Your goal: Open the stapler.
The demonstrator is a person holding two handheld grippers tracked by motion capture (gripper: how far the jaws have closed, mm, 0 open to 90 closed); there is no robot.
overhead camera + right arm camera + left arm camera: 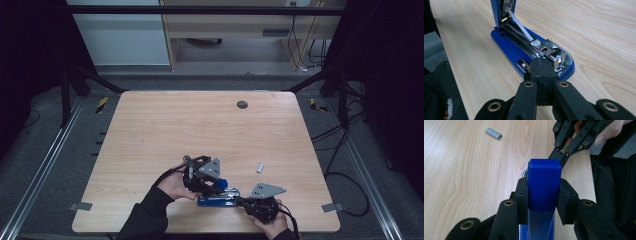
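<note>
A blue stapler (218, 201) lies near the table's front edge with its lid swung up. My left gripper (212, 186) is shut on the raised blue lid (544, 182), one pad on each side of it. In the right gripper view the chrome staple channel (529, 42) lies bare on the blue base (506, 48). My right gripper (543, 72) is shut with nothing between its pads, its tip down at the stapler's front end. That same right gripper (560, 157) comes in from the upper right of the left gripper view. A short strip of staples (260, 167) (493, 133) lies loose on the wood.
The wooden table (165, 125) carries a round grey grommet (242, 104) near its far edge. Metal brackets (80, 205) (331, 207) sit at the front corners. Cables run across the floor at the right. Dark sleeves come in from the front edge.
</note>
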